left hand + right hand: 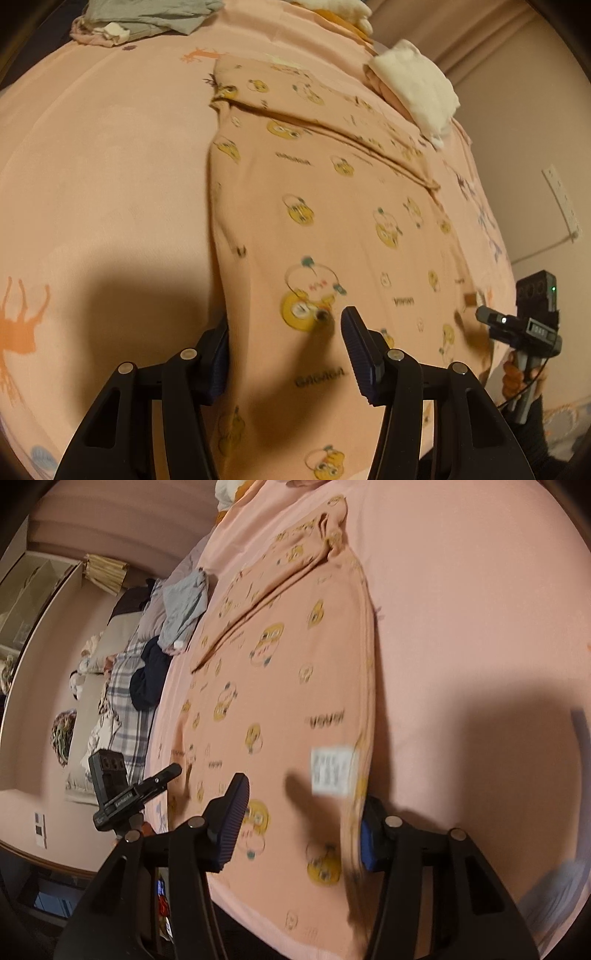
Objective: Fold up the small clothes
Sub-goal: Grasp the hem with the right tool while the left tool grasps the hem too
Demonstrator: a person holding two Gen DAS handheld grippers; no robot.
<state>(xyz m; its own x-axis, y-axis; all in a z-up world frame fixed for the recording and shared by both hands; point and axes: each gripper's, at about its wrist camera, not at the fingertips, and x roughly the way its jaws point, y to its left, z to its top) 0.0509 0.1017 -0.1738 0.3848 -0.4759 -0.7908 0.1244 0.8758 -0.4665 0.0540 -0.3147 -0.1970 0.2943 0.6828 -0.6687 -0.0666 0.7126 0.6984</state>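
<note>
A peach garment (332, 206) printed with yellow cartoon figures lies flat on the pink bed sheet (92, 166), one sleeve folded across its far end. My left gripper (290, 343) is open at the garment's near left edge. Its left finger is partly hidden by the cloth edge and its right finger rests above the cloth. In the right wrist view, the right gripper (301, 827) is open at the garment's (288, 672) near right edge, beside a white label (330, 771). The edge covers part of its right finger. Each view shows the other gripper (491, 317) (162, 779) at the side.
A white folded cloth (417, 85) lies at the far right of the bed and a grey garment (147, 18) at the far left. Dark and plaid clothes (151, 675) are piled beyond the bed's edge. A hand (513, 376) holds the right gripper's handle.
</note>
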